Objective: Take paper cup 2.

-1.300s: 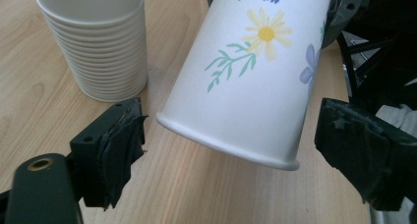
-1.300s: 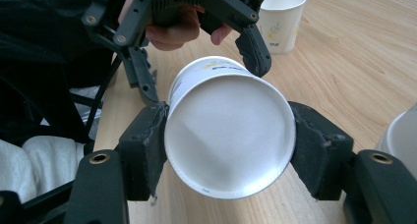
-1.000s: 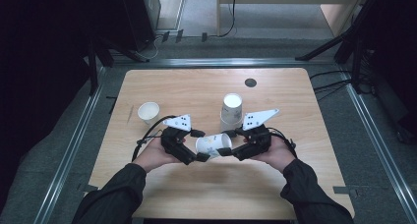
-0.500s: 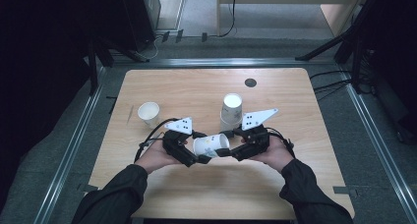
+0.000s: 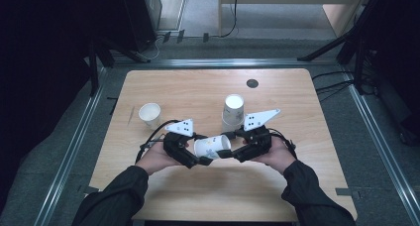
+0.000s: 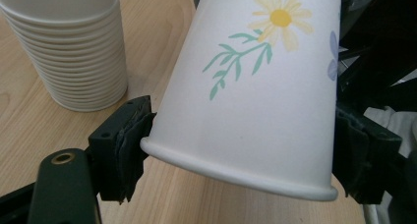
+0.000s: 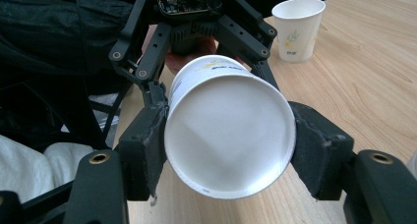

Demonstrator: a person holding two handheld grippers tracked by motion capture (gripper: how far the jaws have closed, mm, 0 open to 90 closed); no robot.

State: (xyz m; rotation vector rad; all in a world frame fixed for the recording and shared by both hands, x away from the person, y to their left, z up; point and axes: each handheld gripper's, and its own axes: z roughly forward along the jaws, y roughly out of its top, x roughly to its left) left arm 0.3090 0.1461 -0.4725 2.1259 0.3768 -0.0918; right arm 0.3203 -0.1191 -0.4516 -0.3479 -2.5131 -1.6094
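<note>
Just below the centre of the high view, we find the flowered paper cup [image 5: 212,146] lying on its side, held off the counter [image 5: 297,186] between the two claws. Its white wall carries a yellow daisy and a green sprig, plain in the left gripper view [image 6: 255,86]. In the right gripper view its base faces the camera [image 7: 230,140].

Left claw [image 5: 202,156]: pinching the cup at the rim end, one black pad on each side of the wall just above the rolled lip. In the left gripper view the pads [image 6: 129,145] press against the paper. Right claw [image 5: 229,151]: pinching the same cup at the base end, its pads [image 7: 147,150] tight on both sides of the bottom ring. We see the two claws facing each other along the cup's length, the left one behind the cup in the right gripper view.

Both hands come in from the lower edge of the high view in dark sleeves [image 5: 119,196].

Farther out: a stack of nested cups [image 5: 233,112] stands mouth down just above and right of the held cup, near the right claw's grey plate. The stack sits at upper left of the left gripper view [image 6: 69,47]. A single cup [image 5: 149,114] stands upright, mouth up, left of centre, well apart from the claws. A small dark disc [image 5: 252,83] lies near the counter's far edge.
</note>
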